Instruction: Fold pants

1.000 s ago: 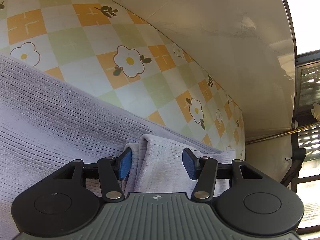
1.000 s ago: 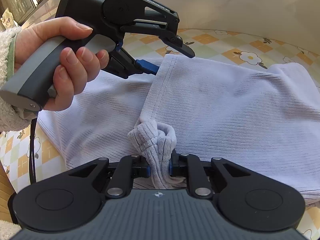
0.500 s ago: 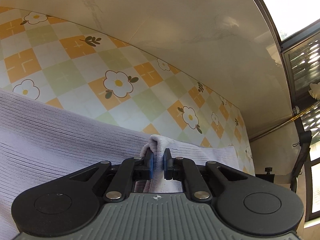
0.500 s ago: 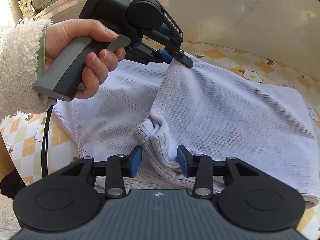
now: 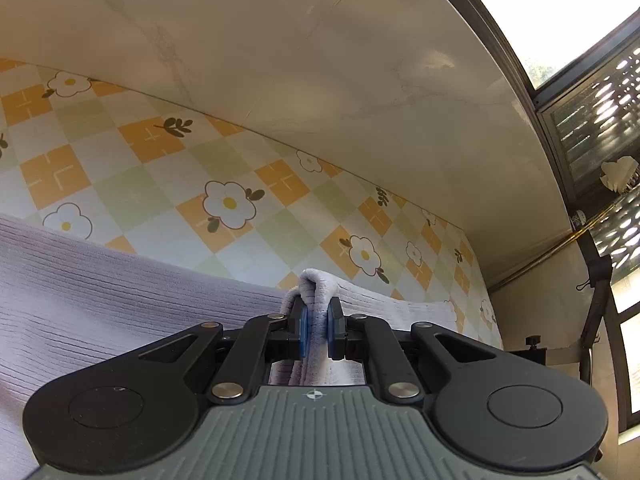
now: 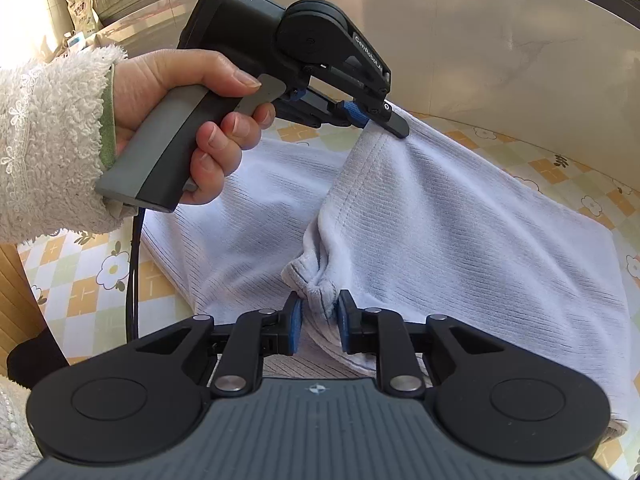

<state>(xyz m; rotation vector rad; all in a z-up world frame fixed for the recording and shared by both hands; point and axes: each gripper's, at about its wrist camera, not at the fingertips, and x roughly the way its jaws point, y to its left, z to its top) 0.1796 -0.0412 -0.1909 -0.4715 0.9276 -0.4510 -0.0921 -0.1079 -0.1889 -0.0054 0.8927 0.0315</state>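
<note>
Step in hand: hem lift for the fold. Left gripper [image 5: 316,330] clamped on far hem corner of the lilac ribbed pants [image 6: 460,216]; right gripper [image 6: 317,330], jaws just narrowed, pinches near corner. Pants on floral tablecloth [image 5: 160,184]. Next, likely: carry both corners across evenly.

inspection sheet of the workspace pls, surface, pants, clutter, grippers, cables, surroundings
surface: table under a checked flower-print cloth.
job's things: pale lilac ribbed pants spread out, one hem edge raised.
clutter: nothing seen on the table.
grippers: left gripper shut on a hem fold; right gripper jaws just closing on a bunched hem corner, fabric pressed between the fingers.
cables: black cable hangs from the left handle.
surroundings: pale marble-look wall; window to one side; bags on a ledge.
</note>
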